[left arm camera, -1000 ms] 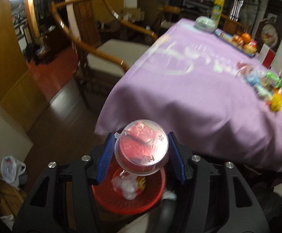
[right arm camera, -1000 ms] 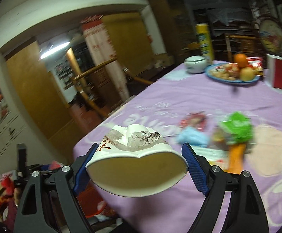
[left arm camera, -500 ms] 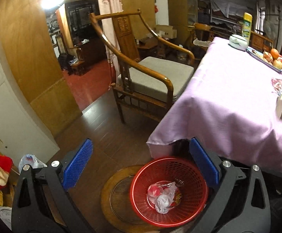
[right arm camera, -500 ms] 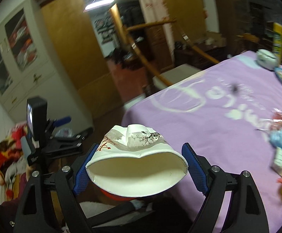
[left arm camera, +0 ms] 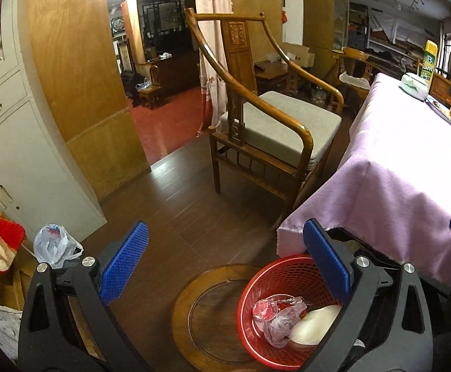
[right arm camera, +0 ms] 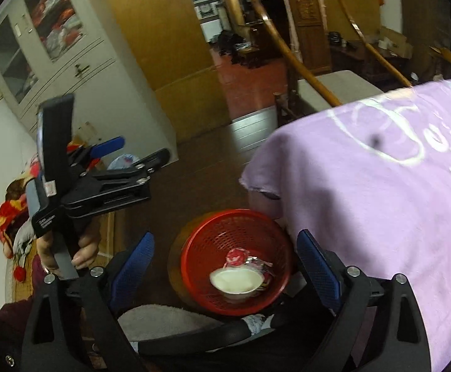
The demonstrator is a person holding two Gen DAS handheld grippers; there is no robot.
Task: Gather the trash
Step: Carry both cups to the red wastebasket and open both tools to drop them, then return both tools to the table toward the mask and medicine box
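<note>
The paper bowl [right arm camera: 236, 281] lies in the red basket [right arm camera: 200, 248], directly below and between the spread pads of the right gripper [right arm camera: 225, 263]. Half a second ago this bowl was squeezed between those pads; it has since been released. It rests roughly upright, mouth facing up toward the gripper, slightly tilted; being round, it has no distinct long axis. The clear plastic cup [left arm camera: 265, 307], released by the left gripper [left arm camera: 225, 266] a moment earlier, lies touching the bowl beside a crumpled bag [left arm camera: 283, 322]. Judgement: two items are now deposited.

Both grippers are fully spread and hold nothing. The left gripper sits left of the right gripper, above and left of the basket. To the right of both, the purple tablecloth [right arm camera: 380, 201] covers the table; remaining trash there is barely in view.
</note>
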